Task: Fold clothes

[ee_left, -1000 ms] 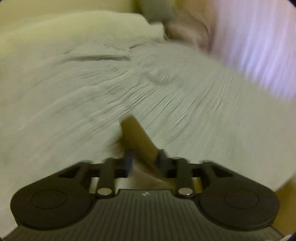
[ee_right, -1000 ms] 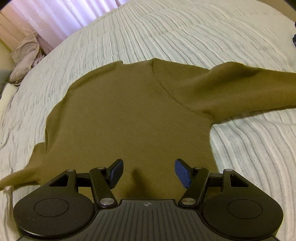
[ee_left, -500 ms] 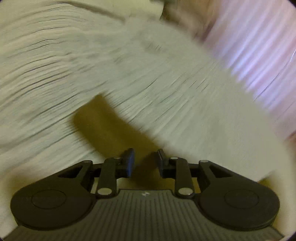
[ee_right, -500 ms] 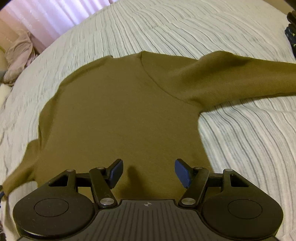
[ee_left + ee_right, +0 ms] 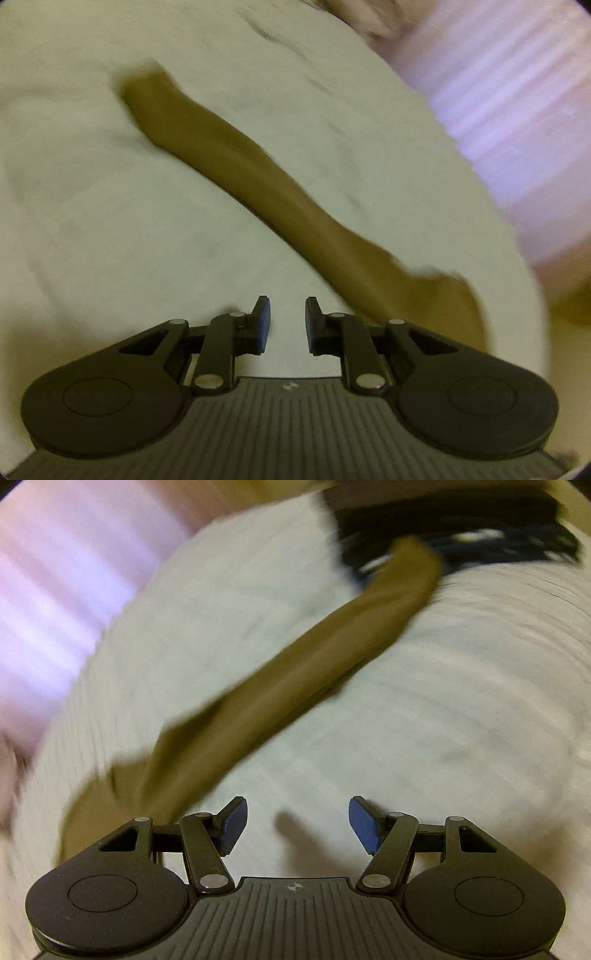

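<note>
Left tool (image 5: 287, 325) angled down, opening, empty; right tool (image 5: 297, 825) closing, empty; olive sleeve (image 5: 258, 173) beside.

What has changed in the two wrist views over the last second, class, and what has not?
Both views have swung off the olive sweater's body onto its sleeves: the left sleeve now runs ahead of the left gripper, the right sleeve ahead of the right gripper. The left gripper's jaws are opening with nothing between them; the right's are closing, also on nothing. The sweater remains spread on the striped bedspread.
</note>
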Tool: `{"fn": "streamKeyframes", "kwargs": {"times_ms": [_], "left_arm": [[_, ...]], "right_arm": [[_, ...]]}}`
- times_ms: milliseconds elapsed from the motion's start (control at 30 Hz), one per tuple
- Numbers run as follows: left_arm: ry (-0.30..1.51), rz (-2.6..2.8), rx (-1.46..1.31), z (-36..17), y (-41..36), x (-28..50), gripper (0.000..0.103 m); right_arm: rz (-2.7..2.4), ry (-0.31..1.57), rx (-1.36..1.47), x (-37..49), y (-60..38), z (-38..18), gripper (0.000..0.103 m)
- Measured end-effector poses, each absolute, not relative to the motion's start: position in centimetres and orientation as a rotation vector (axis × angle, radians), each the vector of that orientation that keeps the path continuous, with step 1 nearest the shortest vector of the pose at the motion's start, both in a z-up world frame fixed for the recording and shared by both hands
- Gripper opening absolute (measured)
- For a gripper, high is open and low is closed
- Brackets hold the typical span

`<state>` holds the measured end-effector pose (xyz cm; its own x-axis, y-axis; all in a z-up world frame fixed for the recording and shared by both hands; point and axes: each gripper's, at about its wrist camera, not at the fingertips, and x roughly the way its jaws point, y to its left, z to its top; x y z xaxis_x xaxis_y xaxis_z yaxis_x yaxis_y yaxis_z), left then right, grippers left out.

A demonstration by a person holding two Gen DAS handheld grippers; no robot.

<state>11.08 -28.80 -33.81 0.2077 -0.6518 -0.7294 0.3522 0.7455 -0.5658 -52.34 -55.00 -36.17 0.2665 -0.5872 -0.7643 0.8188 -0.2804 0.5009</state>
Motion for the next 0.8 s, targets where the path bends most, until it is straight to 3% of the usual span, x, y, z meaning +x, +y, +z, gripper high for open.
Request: {"fn": "streamKeyframes", "kwargs": {"times_ms": [67,367,467,800], "left_arm": [[1.199,-0.819,-0.314,-33.5,-30.9,7.5,0.015],[1.258,-1.047,-0.231,-33.1,-37.3,-5.1,0.018],[1.249,-1.128,-0.105,-32.6,-40.2,-8.6,0.024],[1.063,-1.651,0.391,-32.7,-54.1,-25.5,0.027]], "right_arm": [[-1.405,0.154,1.284,-56.4,-55.6,-36.8,0.035],[-1.343,-0.171,1.428,-68.0,-58.8,-39.3,0.035],[-1.323,-0.134,1.432,-69.2,-58.1,-38.8,0.035],[-1.372,0.166,1.246,-71.2,-54.3,-35.6,0.035]]}}
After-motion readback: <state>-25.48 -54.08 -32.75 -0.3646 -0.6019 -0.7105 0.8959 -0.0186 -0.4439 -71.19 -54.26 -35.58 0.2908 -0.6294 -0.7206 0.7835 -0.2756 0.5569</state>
